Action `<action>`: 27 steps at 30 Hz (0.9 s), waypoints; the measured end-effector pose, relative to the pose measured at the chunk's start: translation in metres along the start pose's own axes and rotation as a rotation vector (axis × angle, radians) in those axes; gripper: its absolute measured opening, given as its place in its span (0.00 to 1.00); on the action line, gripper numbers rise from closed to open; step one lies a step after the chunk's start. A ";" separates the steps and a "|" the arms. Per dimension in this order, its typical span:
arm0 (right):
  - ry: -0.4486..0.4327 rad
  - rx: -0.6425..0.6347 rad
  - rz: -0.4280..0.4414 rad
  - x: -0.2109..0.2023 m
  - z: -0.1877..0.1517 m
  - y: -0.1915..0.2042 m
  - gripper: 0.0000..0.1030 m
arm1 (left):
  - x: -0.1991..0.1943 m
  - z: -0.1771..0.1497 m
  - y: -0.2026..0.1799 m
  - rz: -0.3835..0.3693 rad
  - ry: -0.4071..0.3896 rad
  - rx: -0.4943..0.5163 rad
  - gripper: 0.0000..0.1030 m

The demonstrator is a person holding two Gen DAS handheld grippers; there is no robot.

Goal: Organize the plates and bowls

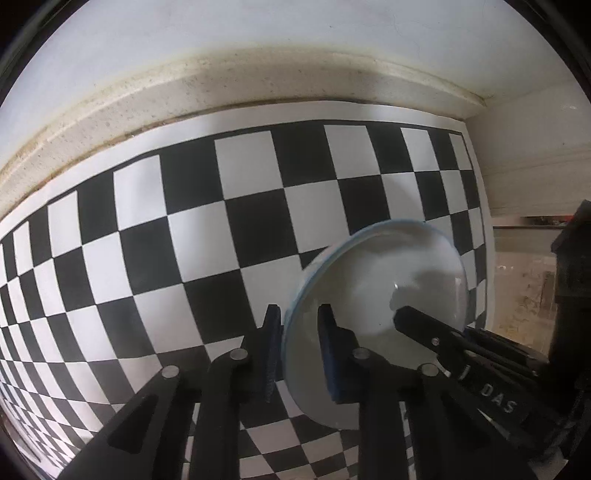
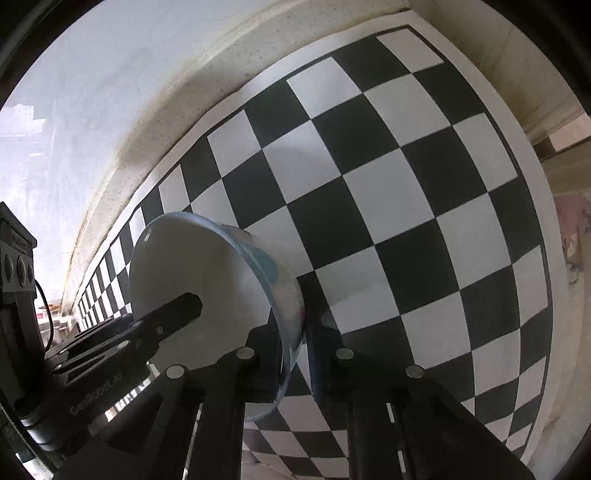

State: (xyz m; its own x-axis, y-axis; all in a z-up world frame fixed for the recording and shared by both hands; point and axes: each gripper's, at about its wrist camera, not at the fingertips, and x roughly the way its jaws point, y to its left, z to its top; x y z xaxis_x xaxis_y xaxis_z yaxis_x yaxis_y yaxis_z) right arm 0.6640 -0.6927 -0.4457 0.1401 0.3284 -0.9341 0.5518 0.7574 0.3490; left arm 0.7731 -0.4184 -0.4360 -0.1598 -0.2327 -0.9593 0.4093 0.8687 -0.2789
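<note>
Left gripper [image 1: 298, 334]: blue-padded fingers closed on the near rim of a white bowl [image 1: 373, 295], one pad outside the wall, the other inside. Right gripper [image 2: 295, 339]: fingers likewise clamped on the rim of the same bowl [image 2: 192, 280], w/ the rim pinched between them; blue and reddish pattern shows on the bowl's outer wall in the right wrist view. Each camera also catches the opposite gripper's black finger reaching into the bowl's pale inside from the far side. Bowl is held tilted, its opening turned sideways, above a black-and-white checkered mat [image 1: 184, 221]; whether it touches the mat cannot be told. Mat lies on a speckled cream counter [image 1: 147, 99], whose raised back edge meets a white wall [image 1: 258, 26] behind.
</note>
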 end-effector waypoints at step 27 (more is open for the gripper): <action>-0.084 -0.109 0.027 -0.072 -0.103 0.052 0.11 | -0.102 -0.098 -0.016 -0.003 -0.111 0.092 0.18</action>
State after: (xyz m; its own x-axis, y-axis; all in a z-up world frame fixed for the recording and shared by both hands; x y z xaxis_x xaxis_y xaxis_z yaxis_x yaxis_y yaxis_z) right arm 0.5979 -0.6194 -0.3527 0.2243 0.3046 -0.9257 0.4548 0.8074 0.3759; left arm 0.6949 -0.3658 -0.3297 -0.0629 -0.2865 -0.9560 0.4904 0.8254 -0.2796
